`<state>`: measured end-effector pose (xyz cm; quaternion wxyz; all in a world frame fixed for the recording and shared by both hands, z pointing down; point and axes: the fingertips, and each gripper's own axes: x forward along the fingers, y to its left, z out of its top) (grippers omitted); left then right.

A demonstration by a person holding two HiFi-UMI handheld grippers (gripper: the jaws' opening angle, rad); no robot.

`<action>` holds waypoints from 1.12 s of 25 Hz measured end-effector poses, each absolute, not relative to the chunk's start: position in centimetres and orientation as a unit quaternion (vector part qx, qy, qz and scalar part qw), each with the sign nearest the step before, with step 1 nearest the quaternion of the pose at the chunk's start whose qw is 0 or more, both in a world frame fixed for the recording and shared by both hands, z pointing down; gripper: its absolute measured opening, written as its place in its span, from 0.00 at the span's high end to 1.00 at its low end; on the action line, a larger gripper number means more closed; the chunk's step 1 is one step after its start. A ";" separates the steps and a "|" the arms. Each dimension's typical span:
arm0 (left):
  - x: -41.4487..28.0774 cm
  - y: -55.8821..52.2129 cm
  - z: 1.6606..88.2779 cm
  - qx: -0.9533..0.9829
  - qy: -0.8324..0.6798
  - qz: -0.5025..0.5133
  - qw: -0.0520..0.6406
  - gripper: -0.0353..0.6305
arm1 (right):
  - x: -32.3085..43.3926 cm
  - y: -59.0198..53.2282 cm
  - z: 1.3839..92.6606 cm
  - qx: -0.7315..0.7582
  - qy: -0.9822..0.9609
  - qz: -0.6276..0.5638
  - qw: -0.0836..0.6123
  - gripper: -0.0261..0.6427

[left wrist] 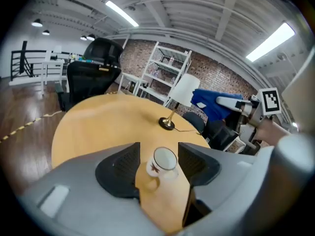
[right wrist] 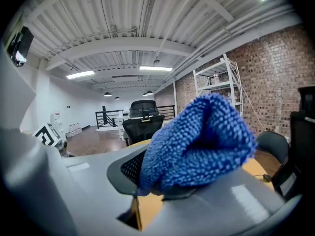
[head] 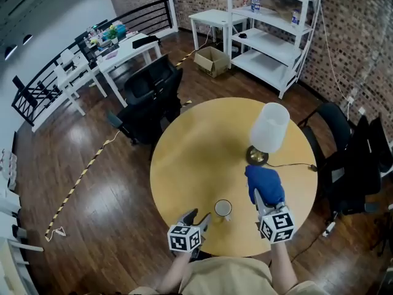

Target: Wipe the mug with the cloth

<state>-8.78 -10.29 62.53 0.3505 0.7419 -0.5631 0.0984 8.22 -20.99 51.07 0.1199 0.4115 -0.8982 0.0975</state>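
A small white mug [head: 223,209] with a dark leaf print stands upright near the front edge of the round yellow table [head: 196,146]. My left gripper [head: 199,217] is at its left, low over the table. In the left gripper view the mug [left wrist: 164,160] sits between the jaw tips of that gripper [left wrist: 158,155], jaws apart, a gap showing on the left side. My right gripper [head: 260,198] is shut on a blue cloth [head: 265,182], held above the table right of the mug. In the right gripper view the cloth [right wrist: 197,141] bulges out of the jaws and hides most of what lies ahead.
A table lamp [head: 268,131] with a white shade and brass base stands just behind the cloth, its cord running right. Black office chairs [head: 150,97] stand at the table's far left and right [head: 344,158]. White shelving [head: 270,35] lines the brick wall.
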 end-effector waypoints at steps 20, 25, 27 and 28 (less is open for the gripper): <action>3.6 -10.5 74.8 0.691 -0.536 0.125 0.468 0.64 | 10.8 -21.5 53.0 0.356 -0.918 0.100 0.140 0.87; 3.2 -11.3 76.0 0.662 -0.562 0.118 0.482 0.73 | 12.5 -21.3 53.1 0.369 -0.913 0.102 0.145 0.87; 2.8 -11.4 76.5 0.649 -0.571 0.106 0.491 0.77 | 12.8 -20.9 53.1 0.367 -0.913 0.101 0.149 0.87; 2.7 -11.5 76.6 0.647 -0.573 0.102 0.494 0.78 | 12.8 -20.7 53.2 0.365 -0.913 0.102 0.151 0.87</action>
